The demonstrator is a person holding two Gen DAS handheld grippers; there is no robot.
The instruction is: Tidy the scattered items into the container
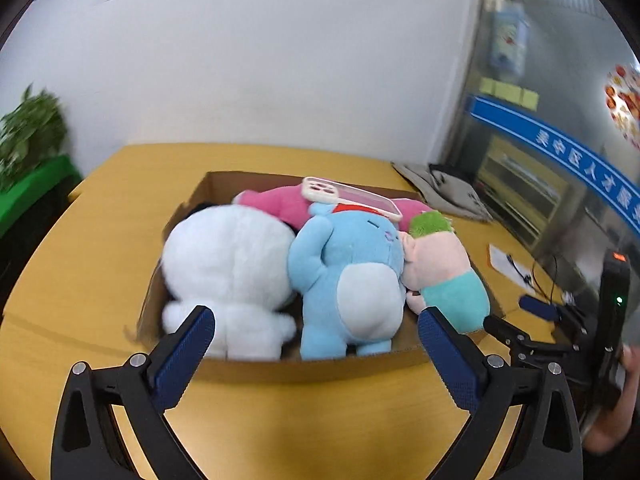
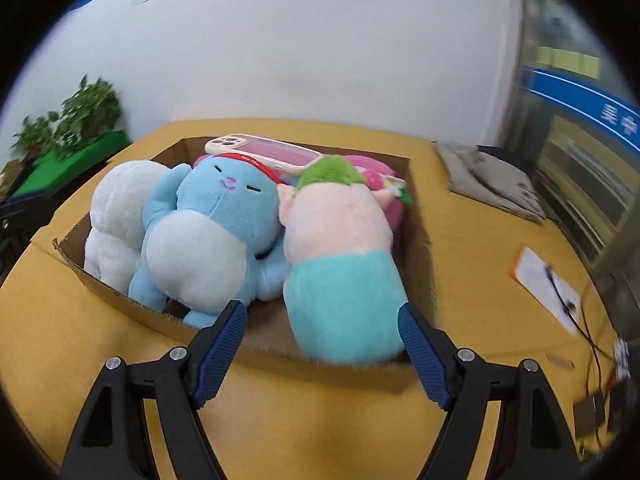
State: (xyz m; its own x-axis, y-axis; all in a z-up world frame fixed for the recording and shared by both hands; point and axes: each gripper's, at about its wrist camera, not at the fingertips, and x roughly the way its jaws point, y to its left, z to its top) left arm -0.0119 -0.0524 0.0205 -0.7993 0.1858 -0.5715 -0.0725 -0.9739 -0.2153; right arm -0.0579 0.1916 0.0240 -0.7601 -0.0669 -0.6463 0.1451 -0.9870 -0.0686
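An open cardboard box (image 1: 312, 368) (image 2: 116, 300) sits on the yellow table. It holds a white plush (image 1: 232, 264) (image 2: 116, 216), a blue plush (image 1: 352, 276) (image 2: 208, 232), a pink-and-teal plush with green hair (image 1: 444, 268) (image 2: 340, 264), a pink plush (image 1: 280, 204) (image 2: 376, 176) and a phone in a pink case (image 1: 352, 198) (image 2: 264, 154) lying on top. My left gripper (image 1: 316, 320) is open and empty just in front of the box. My right gripper (image 2: 322, 316) is open, its fingers either side of the teal plush's base without gripping it.
A grey cloth bag (image 1: 448, 192) (image 2: 488, 180) lies at the table's back right. A paper sheet with a cable (image 1: 516, 268) (image 2: 548, 284) lies right of the box. A green plant (image 1: 28, 136) (image 2: 80, 116) stands at left. The right gripper's body (image 1: 560, 340) shows at the left view's right edge.
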